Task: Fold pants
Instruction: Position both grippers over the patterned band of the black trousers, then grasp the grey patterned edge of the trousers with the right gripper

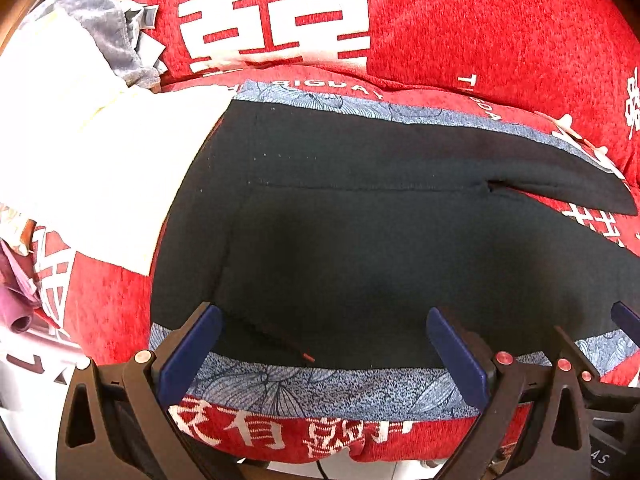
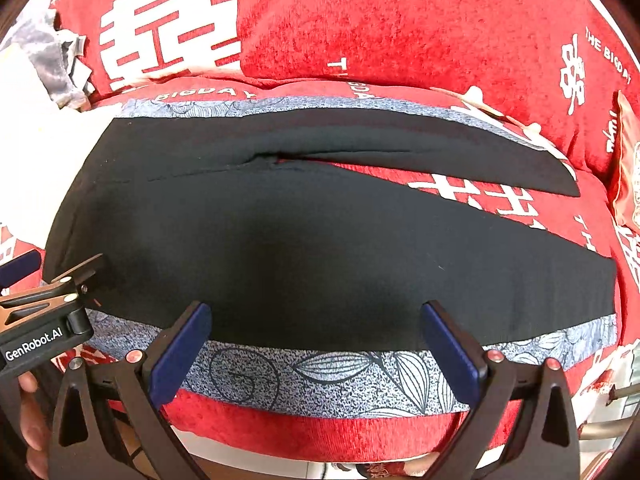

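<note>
Black pants spread flat on red sofa cover, legs splayed. Left tongs and right tongs wide, empty, at near edge.

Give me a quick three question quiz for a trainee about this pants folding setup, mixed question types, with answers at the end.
1. True or false: the left gripper is shut on the black pants.
2. Multiple choice: what lies directly under the pants? A) a bare wooden table B) a blue-grey patterned cloth C) a metal tray
3. Fill in: the two pant legs split apart toward the ____ side of the right wrist view.

Key:
1. False. Both the left gripper and the right gripper are open, with nothing between the fingers.
2. B. That cloth is spread over the red cushion.
3. Right.
</note>
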Motion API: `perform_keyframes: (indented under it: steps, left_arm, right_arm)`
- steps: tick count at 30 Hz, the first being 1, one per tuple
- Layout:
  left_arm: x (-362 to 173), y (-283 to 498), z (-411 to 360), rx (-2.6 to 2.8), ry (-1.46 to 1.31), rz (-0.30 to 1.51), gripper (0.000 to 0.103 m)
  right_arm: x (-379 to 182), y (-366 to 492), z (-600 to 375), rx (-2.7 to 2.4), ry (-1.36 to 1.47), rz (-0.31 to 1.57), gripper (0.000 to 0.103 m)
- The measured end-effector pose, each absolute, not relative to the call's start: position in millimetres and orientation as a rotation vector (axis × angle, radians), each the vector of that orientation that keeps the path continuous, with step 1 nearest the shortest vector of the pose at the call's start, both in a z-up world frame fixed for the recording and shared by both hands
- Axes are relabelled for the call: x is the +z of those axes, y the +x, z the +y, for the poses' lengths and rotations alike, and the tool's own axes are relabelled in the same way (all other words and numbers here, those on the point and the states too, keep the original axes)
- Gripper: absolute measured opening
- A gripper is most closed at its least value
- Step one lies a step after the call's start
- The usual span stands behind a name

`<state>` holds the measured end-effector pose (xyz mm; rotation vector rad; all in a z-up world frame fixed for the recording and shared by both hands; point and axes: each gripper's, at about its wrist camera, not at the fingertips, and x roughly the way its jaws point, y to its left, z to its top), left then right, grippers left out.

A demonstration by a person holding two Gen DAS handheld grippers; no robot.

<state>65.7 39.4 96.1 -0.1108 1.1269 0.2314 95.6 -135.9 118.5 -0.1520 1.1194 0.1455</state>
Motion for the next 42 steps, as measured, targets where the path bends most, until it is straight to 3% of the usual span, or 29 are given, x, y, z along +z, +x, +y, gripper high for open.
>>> perform_keyframes:
  steps: [13,21,34,40,42]
  left_arm:
    - [98,103,44,0.228,-0.089,1.125,0.103]
    - [87,152,56,0.221,-0.096,1.166,0.103]
    - [54,224,63,0.209,-0.16,1.262,0.103]
    - [48,233,66,0.219,-0.161,1.278,0.103]
    - [49,234,66,0.218,-0.152,1.273,0.103]
  right_arm:
    - [127,138,-124,0.202,-0.182,1.109,0.103]
    - [115,210,-112,0.326,-0.258,1.115,0.103]
    - [60,337,-46,0.793,-0.547,1.171,0.103]
    - [24,363,-24,0.999,-0.611,1.263,0.103]
    - [18,363,-15,1.058,-0.665,1.209,0.103]
